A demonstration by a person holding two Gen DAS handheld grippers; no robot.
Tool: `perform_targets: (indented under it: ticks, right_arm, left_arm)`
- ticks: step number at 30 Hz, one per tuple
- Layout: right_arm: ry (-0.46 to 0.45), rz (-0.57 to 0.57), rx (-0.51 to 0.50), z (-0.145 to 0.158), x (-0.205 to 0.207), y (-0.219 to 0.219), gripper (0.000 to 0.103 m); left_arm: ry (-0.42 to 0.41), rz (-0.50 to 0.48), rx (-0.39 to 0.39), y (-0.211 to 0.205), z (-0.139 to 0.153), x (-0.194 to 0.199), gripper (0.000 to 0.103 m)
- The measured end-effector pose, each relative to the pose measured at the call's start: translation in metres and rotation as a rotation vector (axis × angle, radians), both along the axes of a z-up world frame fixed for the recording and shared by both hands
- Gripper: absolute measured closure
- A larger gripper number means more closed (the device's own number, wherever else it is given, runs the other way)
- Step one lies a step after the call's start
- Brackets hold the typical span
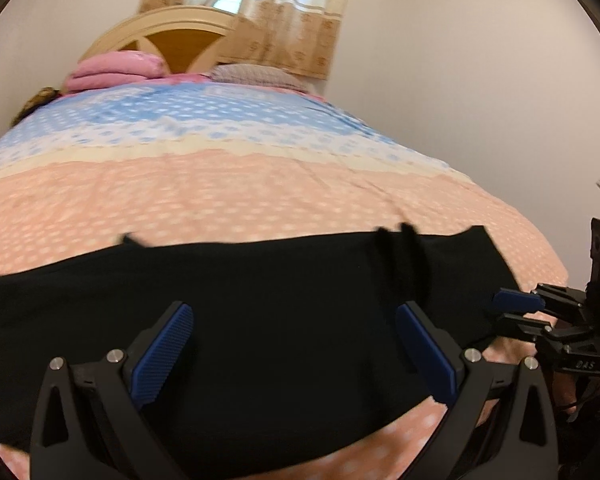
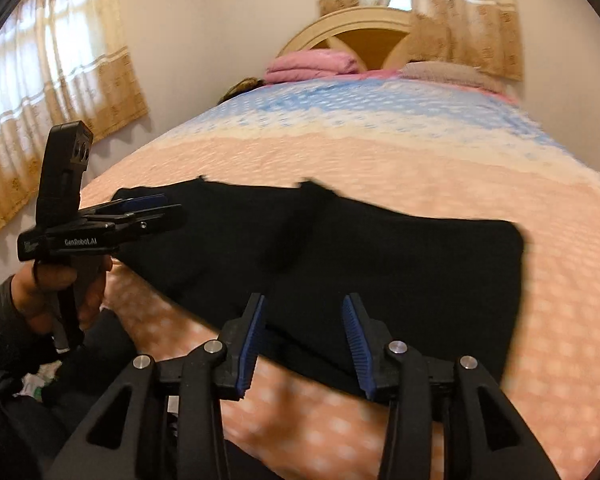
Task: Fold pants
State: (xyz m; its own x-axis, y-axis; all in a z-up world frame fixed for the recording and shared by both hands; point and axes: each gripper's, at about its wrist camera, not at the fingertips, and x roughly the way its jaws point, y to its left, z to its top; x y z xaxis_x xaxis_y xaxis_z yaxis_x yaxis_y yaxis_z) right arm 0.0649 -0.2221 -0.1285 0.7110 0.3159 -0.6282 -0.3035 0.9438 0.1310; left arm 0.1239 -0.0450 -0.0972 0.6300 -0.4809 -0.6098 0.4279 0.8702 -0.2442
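Right wrist view: your right gripper [image 2: 304, 340] half open, empty; left gripper [image 1: 294, 350] wide, empty.
Pants [image 2: 340, 248]: soft, limp, light; pinch them at a corner near the bed [image 2: 480, 168] edge.

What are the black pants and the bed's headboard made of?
The black pants look like soft matte cloth: they lie limp and flat without shine. The headboard looks like wood, cream-painted around a glossy brown panel, though blur leaves that uncertain.

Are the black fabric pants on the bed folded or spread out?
Folded: the black fabric pants lie as one compact rectangle; no separate legs show.
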Motion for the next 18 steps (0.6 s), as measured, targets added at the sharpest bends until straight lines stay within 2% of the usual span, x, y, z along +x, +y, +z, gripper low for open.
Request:
perform_targets:
  ticks: [4,8,10,12,13,14,16,17,18]
  right_arm:
    - [0.001,-0.125,0.089,-0.006,-0.002,-0.045,0.060]
    - [-0.020,-0.156,0.143,-0.003,-0.001,-0.060,0.060]
    - [-0.041,-0.158,0.134,-0.002,-0.003,-0.061,0.060]
    - [-0.049,-0.161,0.138,-0.003,-0.006,-0.061,0.060]
    - [-0.049,-0.163,0.143,-0.002,-0.006,-0.060,0.060]
    - [-0.049,-0.170,0.149,-0.003,-0.005,-0.061,0.060]
    - [-0.052,-0.191,0.158,-0.006,-0.004,-0.064,0.060]
    - [-0.056,-0.203,0.161,-0.006,-0.005,-0.067,0.060]
    - [-0.058,-0.213,0.165,-0.006,-0.007,-0.070,0.060]
  left_arm:
    - [0.042,-0.061,-0.001,-0.035,-0.004,0.008,0.000]
    - [0.071,-0.093,0.009,-0.062,-0.006,0.017,0.000]
    - [0.086,-0.097,0.020,-0.071,-0.009,0.023,0.004]
    - [0.100,-0.104,0.026,-0.078,-0.013,0.027,0.014]
    - [0.100,-0.102,0.033,-0.081,-0.014,0.027,0.016]
    - [0.092,-0.104,0.039,-0.083,-0.014,0.027,0.021]
    - [0.092,-0.138,0.039,-0.087,-0.012,0.024,0.049]
    - [0.104,-0.165,0.039,-0.090,-0.011,0.023,0.070]
    - [0.105,-0.171,0.042,-0.091,-0.010,0.022,0.075]
